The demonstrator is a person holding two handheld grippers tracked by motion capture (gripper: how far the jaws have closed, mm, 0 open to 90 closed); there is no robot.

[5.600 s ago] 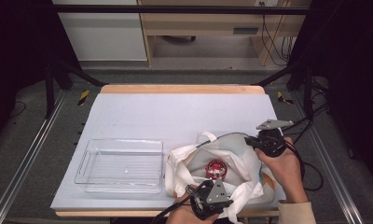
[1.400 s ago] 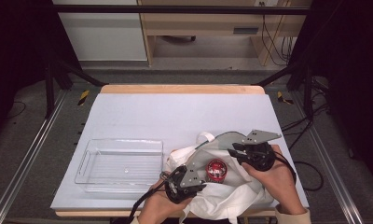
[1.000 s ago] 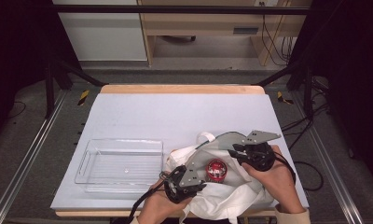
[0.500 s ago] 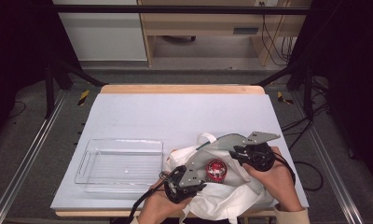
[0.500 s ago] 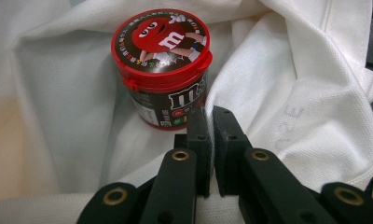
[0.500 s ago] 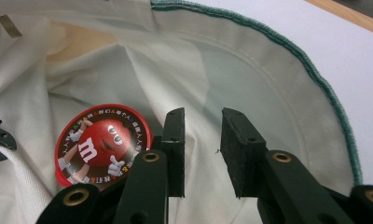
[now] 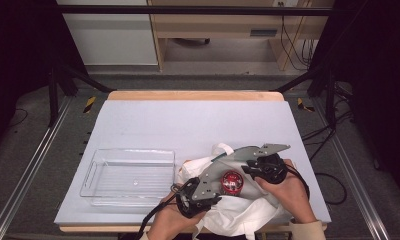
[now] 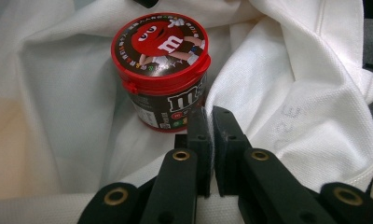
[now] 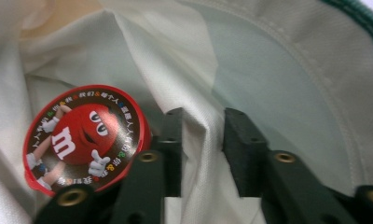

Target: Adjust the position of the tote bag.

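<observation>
I see a white cloth bag (image 7: 238, 212), soft woven fabric with stitched hems, slumped open at the near edge of the pale grey worktop (image 7: 198, 120); inside it stands a small round candy tub (image 7: 232, 181) with a glossy red lid and dark printed sides, upright on the crumpled lining; my left gripper (image 8: 208, 135) has its matte black fingers (image 8: 226, 135) pressed together on a fold of the bag's rim, the cloth pinched thin between them, just beside the tub's base; my right gripper (image 9: 201, 154) reaches into the bag's mouth, its fingers (image 9: 240, 149) have just been closing with a soft ridge of lining between them, a gap remaining on one side, the tub's lid touching the outer face of one finger; a clear rigid plastic tray (image 7: 130, 172), rectangular with rounded corners, sits left of the bag.
</observation>
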